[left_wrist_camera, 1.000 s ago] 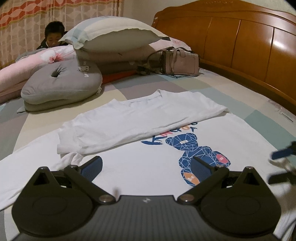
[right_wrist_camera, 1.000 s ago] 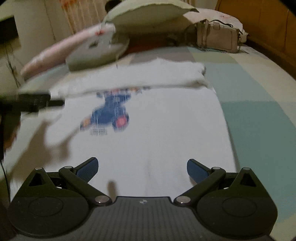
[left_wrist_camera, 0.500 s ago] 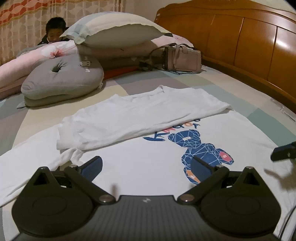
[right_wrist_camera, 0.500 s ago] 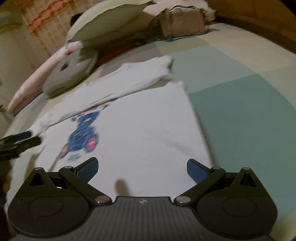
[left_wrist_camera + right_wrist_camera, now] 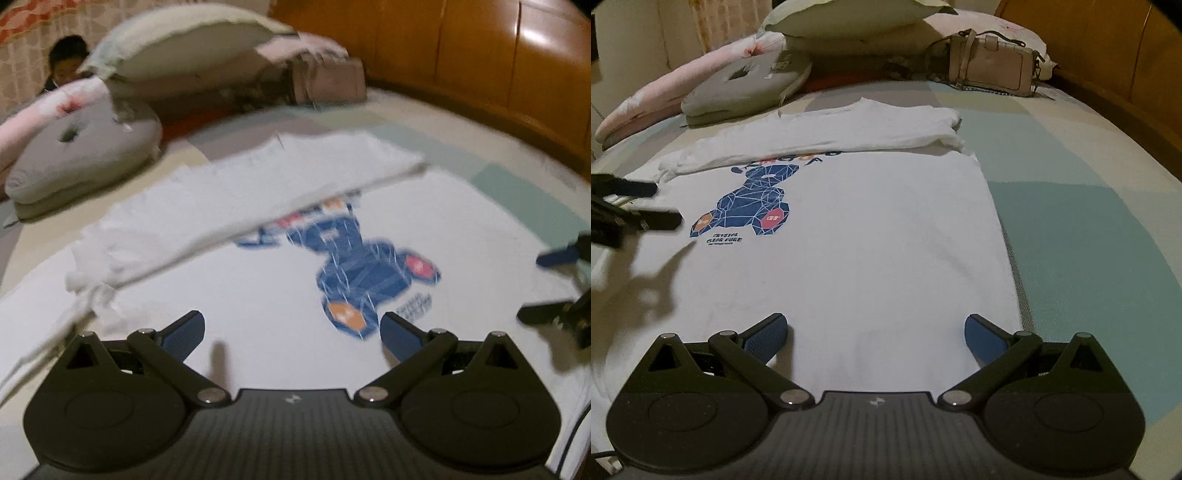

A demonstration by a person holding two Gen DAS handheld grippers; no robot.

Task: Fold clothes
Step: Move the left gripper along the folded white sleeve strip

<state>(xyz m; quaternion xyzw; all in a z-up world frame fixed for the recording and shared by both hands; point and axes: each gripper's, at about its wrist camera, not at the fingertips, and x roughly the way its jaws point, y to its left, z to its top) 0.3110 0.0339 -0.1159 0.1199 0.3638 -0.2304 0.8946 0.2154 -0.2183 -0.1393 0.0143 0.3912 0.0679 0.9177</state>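
Left gripper [image 5: 291, 334] and right gripper [image 5: 875, 338]: both spread wide, holding nothing, now lower and closer over near half of white T-shirt [image 5: 849, 236]. Far half already folded on bed [image 5: 1089, 206]. Next: near-edge grasp likely.

On the white T-shirt [image 5: 849, 229], just below the blue geometric bear print [image 5: 753, 201], small dark capitals read "CRYSTAL" over "CLEAR PURE", with a finer line beneath them too small to make out. Above the bear, larger blue and orange letters are half hidden under the shirt's folded-over part and cannot be read. The red patch on the bear carries white marks, illegible.
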